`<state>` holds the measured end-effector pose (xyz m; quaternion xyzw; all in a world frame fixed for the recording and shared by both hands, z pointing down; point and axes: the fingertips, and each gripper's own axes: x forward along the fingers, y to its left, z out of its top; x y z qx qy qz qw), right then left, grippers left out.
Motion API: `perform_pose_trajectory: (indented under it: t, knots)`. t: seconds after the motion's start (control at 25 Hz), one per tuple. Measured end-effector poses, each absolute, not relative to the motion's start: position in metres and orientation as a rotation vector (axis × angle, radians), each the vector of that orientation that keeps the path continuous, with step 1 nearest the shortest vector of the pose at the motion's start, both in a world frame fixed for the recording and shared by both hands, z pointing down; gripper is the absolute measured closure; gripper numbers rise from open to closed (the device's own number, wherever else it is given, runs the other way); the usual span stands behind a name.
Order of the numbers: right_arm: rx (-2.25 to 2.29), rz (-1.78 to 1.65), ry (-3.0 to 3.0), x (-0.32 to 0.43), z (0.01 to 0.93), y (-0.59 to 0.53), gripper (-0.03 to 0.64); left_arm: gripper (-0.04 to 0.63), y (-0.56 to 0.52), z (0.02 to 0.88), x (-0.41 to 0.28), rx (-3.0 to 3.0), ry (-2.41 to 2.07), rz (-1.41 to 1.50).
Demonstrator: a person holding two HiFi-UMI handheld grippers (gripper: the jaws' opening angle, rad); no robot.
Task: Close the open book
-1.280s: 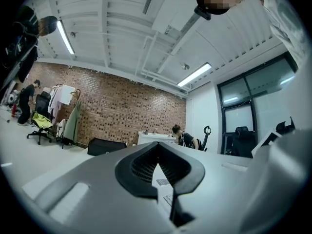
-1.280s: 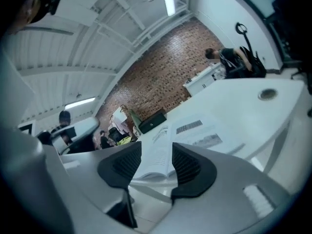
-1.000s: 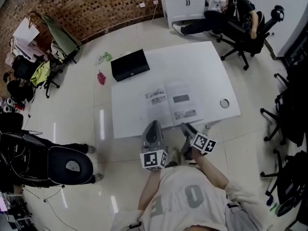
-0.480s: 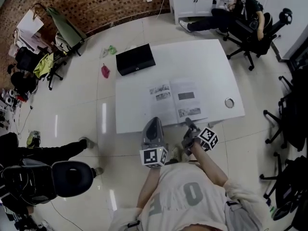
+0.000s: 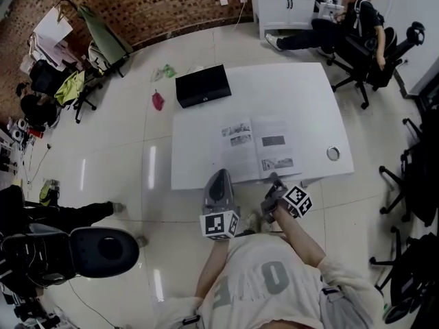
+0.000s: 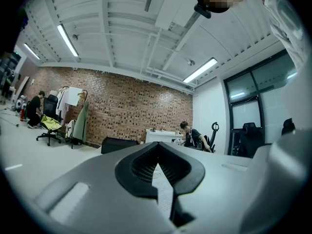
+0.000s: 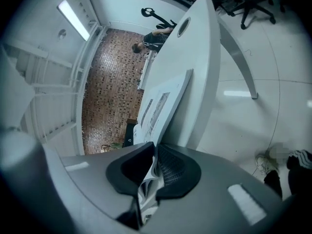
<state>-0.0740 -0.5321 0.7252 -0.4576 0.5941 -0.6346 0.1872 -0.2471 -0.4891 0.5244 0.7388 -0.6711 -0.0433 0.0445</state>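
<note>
The open book lies flat on the white table, with its printed pages facing up. My right gripper is at the near edge of the book's right half. In the right gripper view its jaws are closing, with the edges of several pages pinched between the pads. The rest of the book stretches away along the tabletop. My left gripper hovers level at the table's near edge, left of the book, shut and holding nothing. In the left gripper view a strip of page shows past its tips.
A black box sits at the table's far left corner and a small ring near its right edge. A person sits in an office chair beyond the table by a white cabinet. More chairs stand to the left and right.
My right gripper has rolled and dipped slightly at the book's near edge, and its fingers have drawn together. My left gripper has hardly shifted. The head view has drifted slightly.
</note>
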Motion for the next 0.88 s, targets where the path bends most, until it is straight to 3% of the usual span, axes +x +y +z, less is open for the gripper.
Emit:
perform_pose_trajectory:
  t: [0.2,0.6,0.88]
  knots:
    - [-1.374,-1.571,2.031,-0.087,0.693,-0.535,0.595,0.581,-0.487,0.527,-0.257,2.21,-2.071,-0.138]
    - [-1.5,-0.746,3.037,-0.142,0.666,-0.518,0.59,0.582,-0.483,0.537,-0.269,2.144,-2.078,-0.16]
    - [-1.517,-0.212,3.368,-0.165,0.664,-0.51,0.588,0.581,-0.475,0.543,-0.283,2.091,-2.11,-0.174]
